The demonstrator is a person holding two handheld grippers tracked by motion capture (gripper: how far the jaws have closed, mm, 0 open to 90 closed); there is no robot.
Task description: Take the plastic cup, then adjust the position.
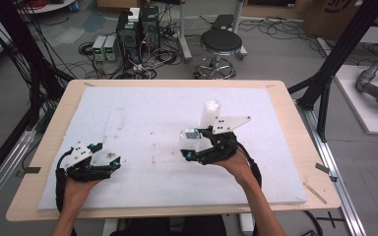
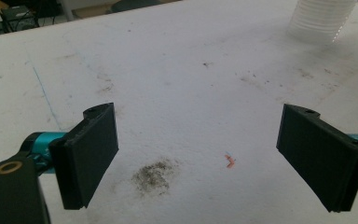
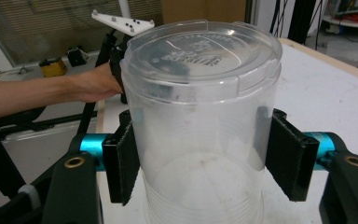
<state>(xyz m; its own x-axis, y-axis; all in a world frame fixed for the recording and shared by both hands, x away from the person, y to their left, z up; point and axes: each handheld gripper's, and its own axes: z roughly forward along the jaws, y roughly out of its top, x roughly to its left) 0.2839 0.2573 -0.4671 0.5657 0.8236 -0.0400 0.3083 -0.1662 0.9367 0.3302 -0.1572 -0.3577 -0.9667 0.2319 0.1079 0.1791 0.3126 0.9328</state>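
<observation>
Right gripper (image 1: 191, 147) clamped on clear cup (image 1: 190, 139) with lid — cup upright on the white mat (image 1: 142, 113), mid-table, just in front of a cup stack (image 1: 209, 114). Left gripper (image 1: 109, 162) — jaws wide, nothing between them, resting near the mat's left front.

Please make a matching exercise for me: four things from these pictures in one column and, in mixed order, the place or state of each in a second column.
Things:
1. left claw
2. right claw
3. cup stack
4. stool

Places or states:
a. on the floor beyond the table
b. shut on the clear cup
c. open, nothing between the jaws
d. standing on the white mat

Pairs: 1-c, 2-b, 3-d, 4-a.
</observation>
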